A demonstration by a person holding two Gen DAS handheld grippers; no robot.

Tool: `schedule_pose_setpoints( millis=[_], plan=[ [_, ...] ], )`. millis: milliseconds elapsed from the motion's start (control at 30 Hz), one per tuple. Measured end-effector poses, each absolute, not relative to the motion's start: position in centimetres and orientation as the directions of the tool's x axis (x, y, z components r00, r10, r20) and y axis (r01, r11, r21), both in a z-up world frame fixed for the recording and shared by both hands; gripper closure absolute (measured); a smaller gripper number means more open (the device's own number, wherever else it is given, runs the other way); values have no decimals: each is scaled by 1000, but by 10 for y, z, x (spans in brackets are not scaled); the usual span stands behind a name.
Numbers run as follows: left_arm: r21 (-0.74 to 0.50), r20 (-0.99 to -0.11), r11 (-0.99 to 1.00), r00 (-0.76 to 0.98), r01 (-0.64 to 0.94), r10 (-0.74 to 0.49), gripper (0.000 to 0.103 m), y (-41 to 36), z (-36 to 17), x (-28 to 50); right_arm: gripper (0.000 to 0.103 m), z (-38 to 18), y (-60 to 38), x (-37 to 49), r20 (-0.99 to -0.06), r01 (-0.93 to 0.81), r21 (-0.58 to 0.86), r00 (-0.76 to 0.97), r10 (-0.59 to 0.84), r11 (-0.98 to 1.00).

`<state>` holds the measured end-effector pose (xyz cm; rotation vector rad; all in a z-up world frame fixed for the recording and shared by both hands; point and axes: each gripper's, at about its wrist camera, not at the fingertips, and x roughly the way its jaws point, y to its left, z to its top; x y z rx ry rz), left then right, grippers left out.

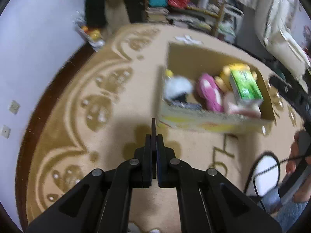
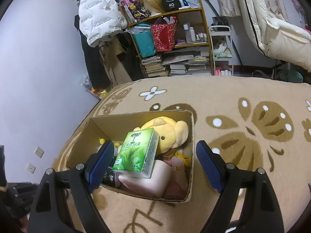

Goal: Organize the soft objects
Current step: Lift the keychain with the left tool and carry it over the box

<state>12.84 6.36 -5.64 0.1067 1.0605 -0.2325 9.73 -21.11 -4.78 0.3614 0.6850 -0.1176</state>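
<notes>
My left gripper (image 1: 153, 136) hangs over the beige patterned rug (image 1: 108, 120), shut on a thin dark flat item (image 1: 153, 125) seen edge-on that pokes out past the tips. To its upper right stands an open cardboard box (image 1: 211, 123) holding a white fluffy toy (image 1: 177, 86), a pink plush piece (image 1: 210, 93), a yellow plush (image 1: 227, 71) and a green tissue pack (image 1: 245, 86). My right gripper (image 2: 155, 147) is open above the near end of the box (image 2: 191, 155). The green tissue pack (image 2: 137, 153) lies between and below its blue pads (image 2: 101, 163), leaning on the yellow plush (image 2: 175, 134), untouched.
A wooden shelf (image 2: 204, 11) with bags, bottles and stacked books (image 2: 175, 64) stands beyond the rug, with a white jacket (image 2: 99, 15) hanging to its left. A pale wall (image 2: 38, 77) runs along the left. A person's hand (image 1: 295, 155) and a black cable show at the right.
</notes>
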Motion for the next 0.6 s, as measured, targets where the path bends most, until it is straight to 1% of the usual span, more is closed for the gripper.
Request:
schedule_pose_setpoints(
  millis=[67, 133, 233, 367, 433, 600],
  plan=[
    [-29, -843, 976, 519, 218, -140, 100, 70, -43, 128, 13, -48, -211, 97, -638, 223, 286, 770, 11, 932],
    [-66, -811, 971, 556, 228, -185, 100, 74, -25, 126, 12, -48, -211, 96, -638, 225, 283, 770, 8, 932],
    [-32, -768, 967, 612, 254, -187, 100, 67, -7, 122, 12, -48, -211, 96, -638, 226, 284, 770, 8, 932],
    [-43, -715, 960, 663, 277, -224, 100, 59, 7, 127, 13, -46, -212, 94, -635, 218, 282, 772, 11, 934],
    [-36, -674, 951, 695, 306, -249, 100, 53, 13, 129, 13, -44, -211, 93, -633, 210, 274, 774, 12, 938],
    [-37, -626, 930, 716, 367, -307, 100, 31, 20, 135, 12, -42, -207, 91, -633, 196, 248, 774, 5, 949]
  ],
)
